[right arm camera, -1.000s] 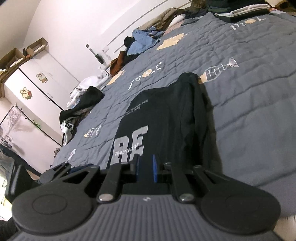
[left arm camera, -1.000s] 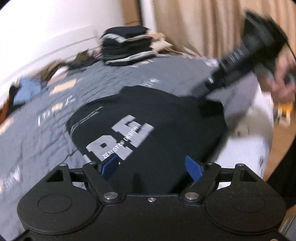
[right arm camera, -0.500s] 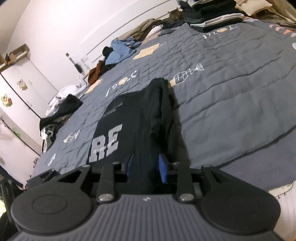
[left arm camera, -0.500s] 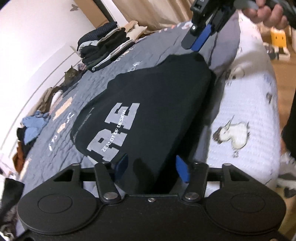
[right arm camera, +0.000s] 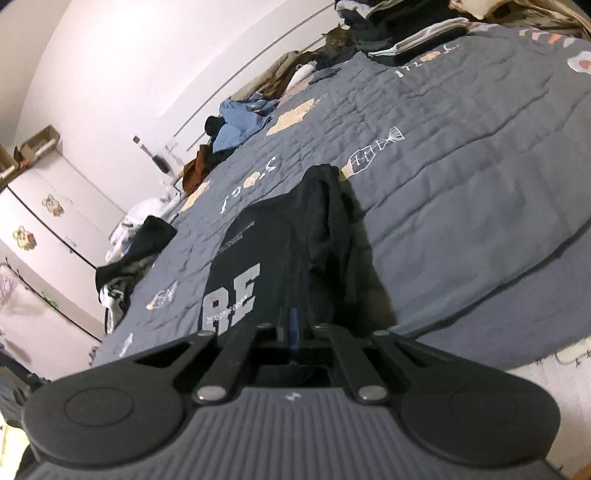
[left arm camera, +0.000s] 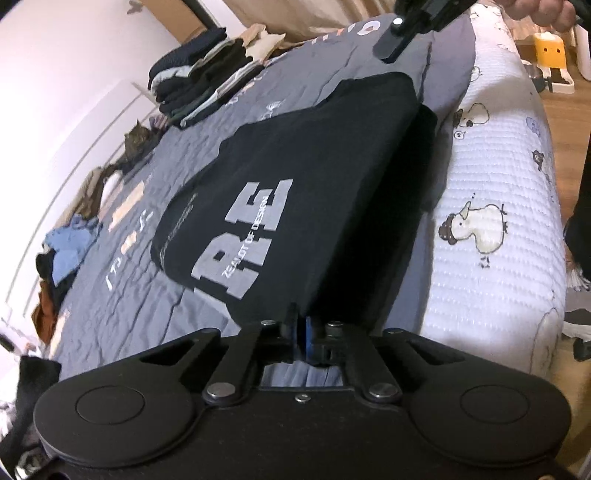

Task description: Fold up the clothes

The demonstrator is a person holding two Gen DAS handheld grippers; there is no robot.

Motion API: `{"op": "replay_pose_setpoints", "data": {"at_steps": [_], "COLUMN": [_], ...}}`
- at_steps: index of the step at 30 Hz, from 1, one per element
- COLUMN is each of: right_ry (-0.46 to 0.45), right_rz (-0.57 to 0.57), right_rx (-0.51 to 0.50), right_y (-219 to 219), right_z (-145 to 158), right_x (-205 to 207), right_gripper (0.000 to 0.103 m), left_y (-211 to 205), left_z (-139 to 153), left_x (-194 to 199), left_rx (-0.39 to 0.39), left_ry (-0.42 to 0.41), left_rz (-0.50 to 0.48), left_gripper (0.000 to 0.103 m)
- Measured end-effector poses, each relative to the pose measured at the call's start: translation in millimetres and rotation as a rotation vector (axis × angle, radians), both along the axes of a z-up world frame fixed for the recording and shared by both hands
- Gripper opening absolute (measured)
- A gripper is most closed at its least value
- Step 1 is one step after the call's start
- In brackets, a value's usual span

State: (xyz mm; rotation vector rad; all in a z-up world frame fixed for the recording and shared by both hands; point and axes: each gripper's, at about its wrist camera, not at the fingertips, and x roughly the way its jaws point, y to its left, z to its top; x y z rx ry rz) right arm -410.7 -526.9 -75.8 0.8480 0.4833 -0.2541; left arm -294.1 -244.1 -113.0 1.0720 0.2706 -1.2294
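A black T-shirt (left arm camera: 317,177) with a grey "RE" print lies partly folded on the grey quilt (left arm camera: 155,295) near the bed's edge. My left gripper (left arm camera: 303,332) is shut on the shirt's near edge, blue pads pressed together. In the right wrist view the same T-shirt (right arm camera: 284,251) runs away from my right gripper (right arm camera: 293,326), which is shut on its edge. The left wrist view shows the right gripper (left arm camera: 391,44) at the shirt's far corner, with a person's hand (left arm camera: 543,11) behind it.
A stack of folded clothes (left arm camera: 199,77) stands at the far end of the bed. Loose clothes (right arm camera: 240,118) lie along the wall. The white mattress side (left arm camera: 498,221) drops to a wooden floor. A white wardrobe (right arm camera: 48,206) stands at the left.
Both grippers have gone from open around the shirt's edge to shut on it. The left wrist view has tilted and moved closer to the shirt.
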Motion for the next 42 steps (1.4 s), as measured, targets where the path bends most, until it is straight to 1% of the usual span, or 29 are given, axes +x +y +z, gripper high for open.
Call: {"op": "replay_pose_setpoints", "data": {"at_steps": [2, 4, 5, 8, 9, 12, 14, 16, 17, 18, 19, 20, 22, 24, 27, 31, 33, 38, 41, 42], "right_ry": [0.014, 0.049, 0.063, 0.099, 0.102, 0.083, 0.074, 0.087, 0.094, 0.098, 0.098, 0.097, 0.078, 0.051, 0.044, 0.07, 0.083, 0.106, 0.049, 0.042], "right_rz": [0.009, 0.029, 0.034, 0.049, 0.052, 0.047, 0.039, 0.034, 0.032, 0.033, 0.036, 0.037, 0.044, 0.049, 0.032, 0.024, 0.02, 0.013, 0.023, 0.033], "right_rx": [0.016, 0.003, -0.014, -0.065, -0.08, -0.097, -0.104, -0.111, -0.112, -0.107, -0.099, -0.089, -0.067, -0.052, -0.091, -0.096, -0.098, -0.101, -0.076, -0.064], "right_y": [2, 4, 5, 10, 10, 9, 8, 7, 7, 7, 8, 9, 11, 13, 16, 9, 6, -1, -4, -3], "right_z": [-4, -8, -8, -8, -8, -5, -4, -7, -10, -13, -15, -16, -14, -10, -3, -6, -7, -10, -6, -7], "right_x": [2, 7, 9, 15, 16, 14, 13, 14, 15, 16, 17, 17, 16, 14, 12, 10, 9, 7, 2, 3], "right_gripper": [0.0, 0.001, 0.003, 0.006, 0.006, 0.008, 0.016, 0.022, 0.022, 0.022, 0.019, 0.011, 0.0, 0.0, 0.0, 0.0, 0.0, 0.005, 0.01, 0.011], "left_y": [-1, -4, -5, -12, -14, -19, -21, -23, -23, -23, -22, -21, -17, -13, -9, -12, -14, -14, -12, -12], "left_z": [1, -1, -4, -15, -19, -22, -24, -24, -24, -23, -21, -18, -12, -6, -3, -10, -11, -9, -8, -8], "left_x": [-2, -9, -13, -22, -24, -26, -26, -24, -22, -21, -19, -17, -13, -9, -3, -3, -5, -7, -8, -10], "left_rx": [-0.011, -0.016, -0.014, -0.003, 0.001, -0.019, -0.036, -0.036, -0.025, -0.016, -0.014, -0.012, -0.009, -0.009, 0.007, 0.048, 0.055, 0.04, 0.028, 0.026], "left_ry": [0.011, -0.017, -0.037, -0.095, -0.113, -0.147, -0.162, -0.145, -0.134, -0.125, -0.124, -0.122, -0.12, -0.116, -0.106, -0.113, -0.12, -0.119, -0.122, -0.127], "left_rz": [0.002, -0.014, -0.026, -0.058, -0.066, -0.077, -0.082, -0.084, -0.082, -0.08, -0.075, -0.07, -0.059, -0.04, -0.023, -0.029, -0.03, -0.021, -0.027, -0.032], "left_gripper": [0.007, 0.009, 0.012, 0.033, 0.035, 0.035, 0.034, 0.017, 0.01, 0.007, 0.005, 0.004, 0.004, 0.003, 0.003, 0.003, 0.004, 0.007, 0.01, 0.013]}}
